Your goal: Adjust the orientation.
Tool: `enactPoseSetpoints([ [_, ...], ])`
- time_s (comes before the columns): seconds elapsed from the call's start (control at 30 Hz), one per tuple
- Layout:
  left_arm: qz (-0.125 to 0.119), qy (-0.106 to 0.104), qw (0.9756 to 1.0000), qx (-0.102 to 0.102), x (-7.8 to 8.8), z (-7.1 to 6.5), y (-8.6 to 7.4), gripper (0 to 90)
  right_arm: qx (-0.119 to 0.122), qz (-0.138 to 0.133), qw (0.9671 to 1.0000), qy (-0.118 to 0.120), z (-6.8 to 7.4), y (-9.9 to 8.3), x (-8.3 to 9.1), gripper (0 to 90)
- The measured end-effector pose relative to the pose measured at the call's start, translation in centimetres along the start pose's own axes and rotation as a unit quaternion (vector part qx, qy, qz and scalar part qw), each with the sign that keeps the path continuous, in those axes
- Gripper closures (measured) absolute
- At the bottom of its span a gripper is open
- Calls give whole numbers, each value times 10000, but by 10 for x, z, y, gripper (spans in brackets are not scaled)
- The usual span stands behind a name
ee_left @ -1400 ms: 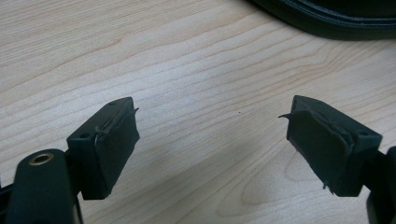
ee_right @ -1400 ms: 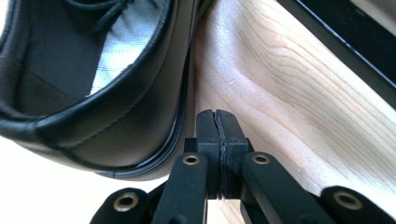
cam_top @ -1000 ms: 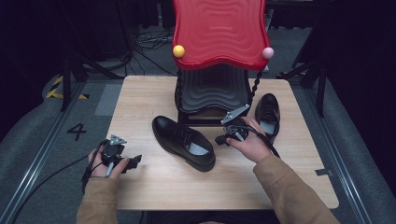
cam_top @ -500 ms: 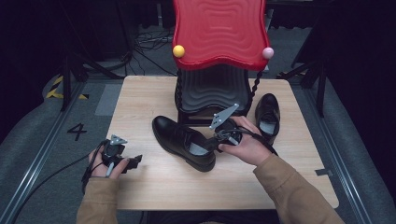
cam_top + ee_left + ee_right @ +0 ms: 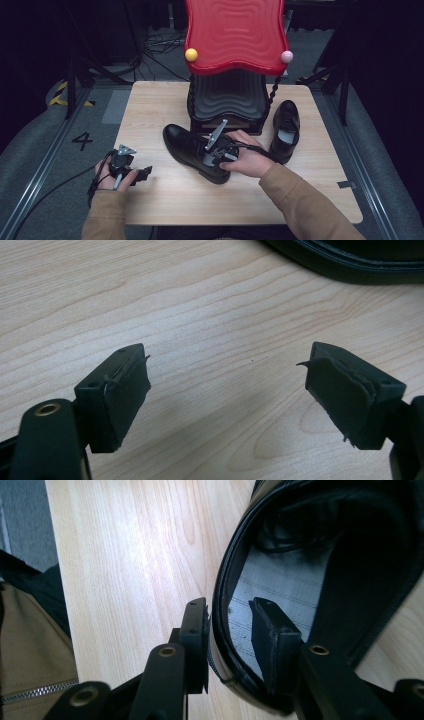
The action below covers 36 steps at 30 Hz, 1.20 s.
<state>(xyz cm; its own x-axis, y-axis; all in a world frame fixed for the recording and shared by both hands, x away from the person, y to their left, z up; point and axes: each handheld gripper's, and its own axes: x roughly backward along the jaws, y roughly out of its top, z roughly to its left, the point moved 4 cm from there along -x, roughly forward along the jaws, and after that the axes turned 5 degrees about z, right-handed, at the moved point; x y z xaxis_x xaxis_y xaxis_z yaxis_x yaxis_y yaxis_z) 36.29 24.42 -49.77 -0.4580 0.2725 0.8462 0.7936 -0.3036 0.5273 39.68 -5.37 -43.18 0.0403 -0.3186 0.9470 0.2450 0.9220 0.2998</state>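
high view: the right gripper (image 5: pixel 216 152) sits over the heel end of the near shoe (image 5: pixel 192 150), which lies at an angle mid-table just in front of the red stand (image 5: pixel 235 35); the second shoe (image 5: pixel 285 127) stands apart at the right. the left gripper (image 5: pixel 131 172) rests near the table's (image 5: pixel 150 105) front left edge

left gripper view: its jaws stand wide with nothing between them – bare wood below, the shoe's sole (image 5: pixel 350 265) at the top edge

right gripper view: the jaws have just been opening and now straddle the shoe's heel wall (image 5: pixel 222 615) – one pad (image 5: pixel 197 630) outside, one inside over the grey insole (image 5: pixel 290 585). the outer pad sits against the leather, but the inner one stands clear, so no grip yet. to do this well, i'd seat the rim deep between the pads, then close squarely before lifting
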Motion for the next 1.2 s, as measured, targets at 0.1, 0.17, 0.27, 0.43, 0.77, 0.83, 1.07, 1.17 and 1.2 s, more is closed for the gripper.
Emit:
enactPoseSetpoints([
  [0.1, 9, 1, 10000, -4, 0, 0, 0, 181, -2, 99, 9999, 21, -1, 1, -5, 681],
  [0.17, 9, 4, 10000, -3, 0, 0, 0, 181, 38, 211, 9998, 35, -3, 2, -11, 680],
  [0.27, 5, 2, 10000, -4, 0, 0, 0, 181, 55, 305, 9995, 84, -3, 3, -17, 678],
  [0.43, 5, -1, 10000, -3, 0, 0, 0, 181, 76, 506, 9986, 149, -2, 3, -26, 731],
  [0.77, 10, 23, 10000, -15, 0, 1, 0, 181, 147, 499, 9983, 245, 2, 6, -27, 845],
  [0.83, 11, 29, 10000, -13, 0, 1, 0, 182, 140, 445, 9987, 225, 5, 6, -26, 845],
  [1.07, -1, 30, 10000, -4, 0, 1, 0, 181, 228, 318, 9992, 65, 16, 6, -19, 841],
  [1.17, -5, 18, 10000, 5, 0, 1, 0, 181, 285, 234, 9993, 29, 25, 2, -11, 841],
  [1.2, -12, 27, 10000, -14, -1, 2, 0, 181, 290, 180, 9994, 48, 28, 1, -7, 841],
])
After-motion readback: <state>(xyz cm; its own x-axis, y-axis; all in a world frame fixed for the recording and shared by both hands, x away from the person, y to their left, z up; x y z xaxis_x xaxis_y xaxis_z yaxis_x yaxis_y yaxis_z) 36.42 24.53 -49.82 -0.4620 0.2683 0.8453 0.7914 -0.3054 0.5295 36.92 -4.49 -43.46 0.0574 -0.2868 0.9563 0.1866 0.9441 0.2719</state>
